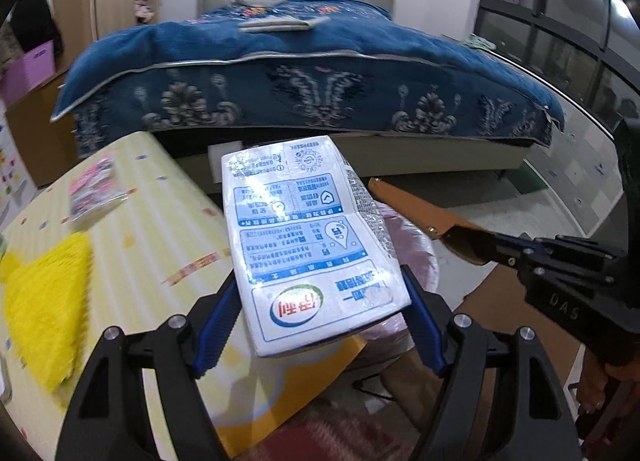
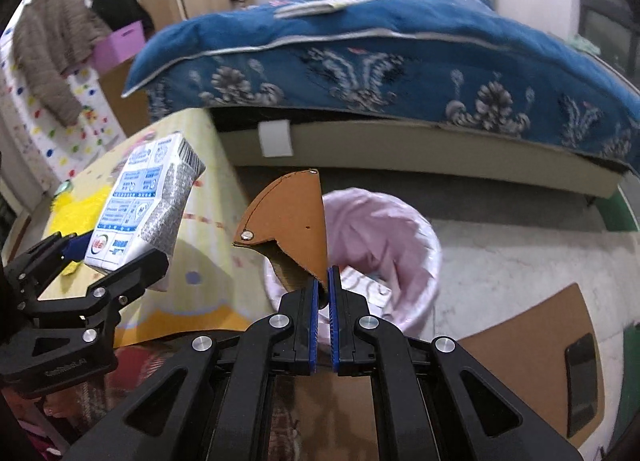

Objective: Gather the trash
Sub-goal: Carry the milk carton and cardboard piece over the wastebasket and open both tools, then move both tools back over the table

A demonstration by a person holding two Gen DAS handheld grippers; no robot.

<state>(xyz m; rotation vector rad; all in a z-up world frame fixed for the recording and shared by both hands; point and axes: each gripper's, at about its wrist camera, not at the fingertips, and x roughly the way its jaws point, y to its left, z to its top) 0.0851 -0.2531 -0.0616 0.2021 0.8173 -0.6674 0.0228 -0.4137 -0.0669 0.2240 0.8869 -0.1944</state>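
Observation:
My left gripper (image 1: pixel 320 301) is shut on a white and blue milk carton (image 1: pixel 308 237), its blue pads pressing both sides. The same carton (image 2: pixel 140 213) shows at the left of the right wrist view, held above the table edge. My right gripper (image 2: pixel 324 281) is shut on a thin brown leather-like flap (image 2: pixel 292 217) with a metal snap. That flap (image 1: pixel 424 213) juts in from the right in the left wrist view. Just beyond both grippers stands a bin lined with a pink bag (image 2: pixel 384 245), partly hidden behind the carton (image 1: pixel 412 245).
A table with a yellow patterned cloth (image 1: pixel 160 229) lies to the left, bearing a yellow fuzzy cloth (image 1: pixel 44 301) and a pink packet (image 1: pixel 96 193). A bed with a blue quilt (image 2: pixel 380 61) stands behind. A brown mat with a dark phone (image 2: pixel 580 365) lies on the floor at right.

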